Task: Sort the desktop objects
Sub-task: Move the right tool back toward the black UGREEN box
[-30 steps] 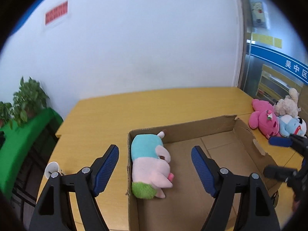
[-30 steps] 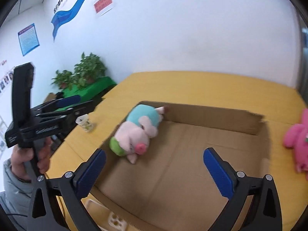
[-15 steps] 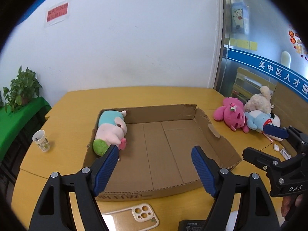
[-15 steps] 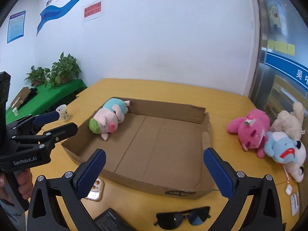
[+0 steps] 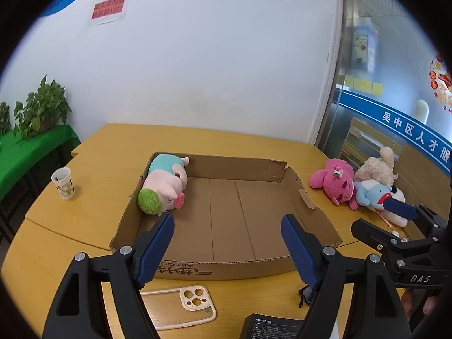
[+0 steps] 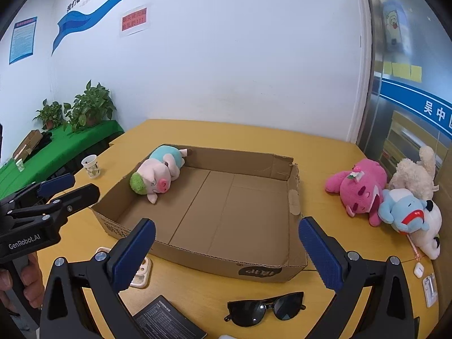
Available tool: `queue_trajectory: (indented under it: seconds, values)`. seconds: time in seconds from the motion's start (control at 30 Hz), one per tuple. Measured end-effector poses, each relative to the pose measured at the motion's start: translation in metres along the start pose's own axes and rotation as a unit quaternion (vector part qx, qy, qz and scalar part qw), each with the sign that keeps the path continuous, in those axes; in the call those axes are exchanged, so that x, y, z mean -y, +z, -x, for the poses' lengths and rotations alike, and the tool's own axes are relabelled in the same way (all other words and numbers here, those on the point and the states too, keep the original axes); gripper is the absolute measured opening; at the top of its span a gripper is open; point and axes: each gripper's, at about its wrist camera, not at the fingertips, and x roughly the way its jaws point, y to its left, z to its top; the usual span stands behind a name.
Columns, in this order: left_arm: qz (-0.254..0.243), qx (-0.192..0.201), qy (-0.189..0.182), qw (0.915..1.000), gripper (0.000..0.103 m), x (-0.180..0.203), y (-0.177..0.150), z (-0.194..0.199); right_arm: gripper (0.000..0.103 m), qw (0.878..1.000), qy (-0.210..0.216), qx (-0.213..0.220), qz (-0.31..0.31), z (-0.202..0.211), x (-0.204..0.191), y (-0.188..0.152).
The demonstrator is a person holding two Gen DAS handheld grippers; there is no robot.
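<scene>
A plush pig (image 6: 157,175) lies in the far left corner of an open cardboard box (image 6: 214,262) on a wooden table (image 6: 254,135); sunglasses (image 6: 265,308) rest near its front wall. Left gripper (image 5: 226,243) and right gripper (image 6: 226,245) both gape wide, holding nothing.

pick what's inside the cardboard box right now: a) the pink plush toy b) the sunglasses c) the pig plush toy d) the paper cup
c: the pig plush toy lies in the far left corner of the cardboard box, while the sunglasses, the pink plush toy and the paper cup all sit outside it on the table.
</scene>
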Motion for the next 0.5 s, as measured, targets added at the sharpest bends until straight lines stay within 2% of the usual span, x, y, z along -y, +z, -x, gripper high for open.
queue_trajectory:
  seconds: [0.2,0.37,0.5]
  values:
    - [0.007,-0.008,0.014,0.9998,0.078,-0.009,-0.006,-0.010,0.103,1.000,-0.001,-0.013,-0.004,-0.019,0.001,-0.001]
    - [-0.007,-0.020,0.021,0.9996,0.078,-0.009,-0.013,-0.019,0.103,1.000,0.000,-0.015,0.002,-0.030,0.004,-0.007]
    - [-0.020,-0.051,-0.002,0.9985,0.078,-0.007,-0.027,-0.026,0.103,1.000,0.004,-0.022,0.008,-0.031,0.010,-0.018]
